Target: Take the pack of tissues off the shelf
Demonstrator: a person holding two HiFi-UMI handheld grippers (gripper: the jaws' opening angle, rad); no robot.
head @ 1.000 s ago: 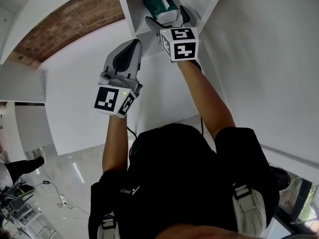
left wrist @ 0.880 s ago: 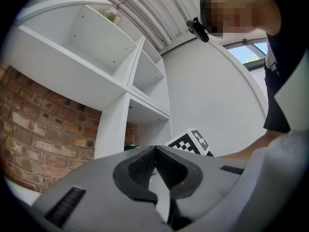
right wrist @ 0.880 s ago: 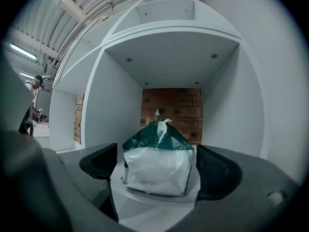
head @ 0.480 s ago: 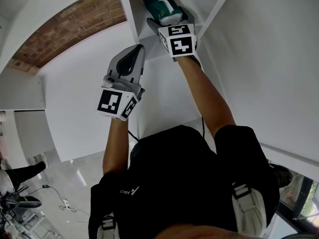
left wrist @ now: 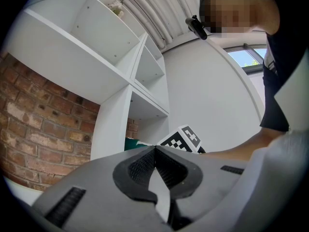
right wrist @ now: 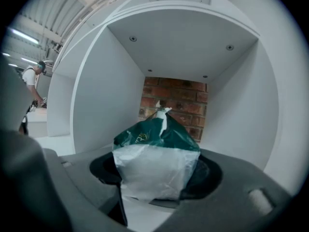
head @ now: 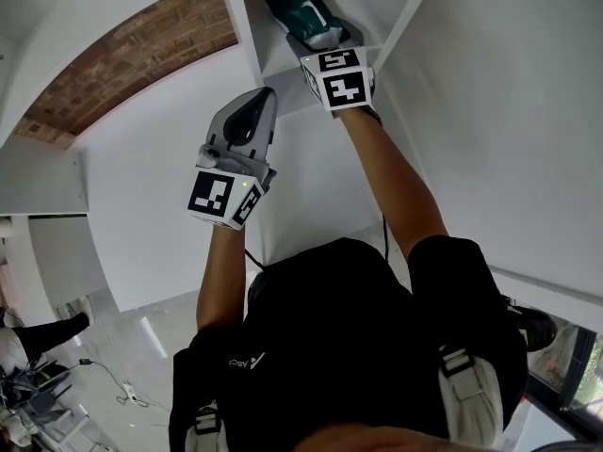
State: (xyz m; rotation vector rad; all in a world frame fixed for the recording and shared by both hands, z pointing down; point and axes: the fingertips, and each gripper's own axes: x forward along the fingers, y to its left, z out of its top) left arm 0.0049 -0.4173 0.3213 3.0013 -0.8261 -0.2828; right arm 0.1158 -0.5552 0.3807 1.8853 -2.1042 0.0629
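Observation:
The pack of tissues point(head: 300, 12), green on top and white below, stands in a white shelf compartment point(right wrist: 96, 95) in front of a brick back wall. My right gripper point(head: 320, 38) reaches into that compartment and its jaws are closing on the pack. In the right gripper view the pack point(right wrist: 154, 158) fills the space between the dark pads point(right wrist: 104, 170), which touch its white lower sides. My left gripper point(head: 256, 97) hangs lower and to the left of the shelf post. Its jaws meet at the tip point(left wrist: 155, 150), with nothing between them.
White shelf boards and dividers point(head: 240, 26) enclose the compartment, with a brick wall point(head: 122, 55) behind the unit. Other white compartments point(left wrist: 111, 42) stand above. A person point(right wrist: 31, 81) stands far off at the left. Cables and gear lie on the floor point(head: 38, 394).
My right gripper has pushed a little deeper into the compartment and its jaws have come in around the pack. The left gripper has drifted slightly up.

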